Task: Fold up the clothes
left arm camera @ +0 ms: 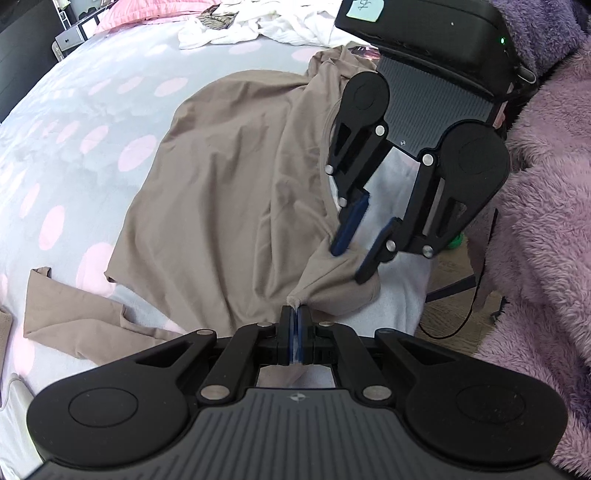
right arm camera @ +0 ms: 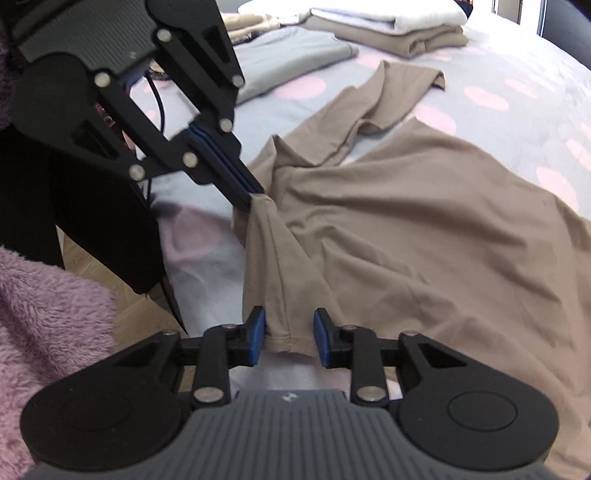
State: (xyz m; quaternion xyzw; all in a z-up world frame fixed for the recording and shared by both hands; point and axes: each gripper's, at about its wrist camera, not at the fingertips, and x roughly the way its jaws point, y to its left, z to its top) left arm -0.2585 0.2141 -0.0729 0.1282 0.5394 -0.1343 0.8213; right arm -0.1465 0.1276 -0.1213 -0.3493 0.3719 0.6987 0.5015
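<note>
Your left gripper (left arm camera: 295,314) was clenched on a pinched corner of the taupe shirt (left arm camera: 229,192), its blue pads pressed together with cloth between them, the tool angled down toward the bed. Your right gripper (right arm camera: 289,328) stood released, jaws apart, straddling the hemmed edge of the same shirt without gripping it; in the left wrist view it (left arm camera: 360,240) came in from above, fingers pointing down at the bunched fabric just beside your left pinch. The shirt lay spread over the spotted bedsheet (left arm camera: 74,122), one sleeve (right arm camera: 399,92) stretched away from the body on the far side of your left gripper. Beyond the sleeve sat a stack of folded clothes (right arm camera: 391,29) and a flat grey garment (right arm camera: 295,55), both well apart from the shirt. A heap of white laundry (left arm camera: 258,26) lay past the shirt's far end. A purple fleece blanket (left arm camera: 546,221) crowded the bed's edge beside both tools, with wooden floor (right arm camera: 125,306) showing below the mattress. The sheet around the shirt's body on the side away from the blanket offered bare room.
</note>
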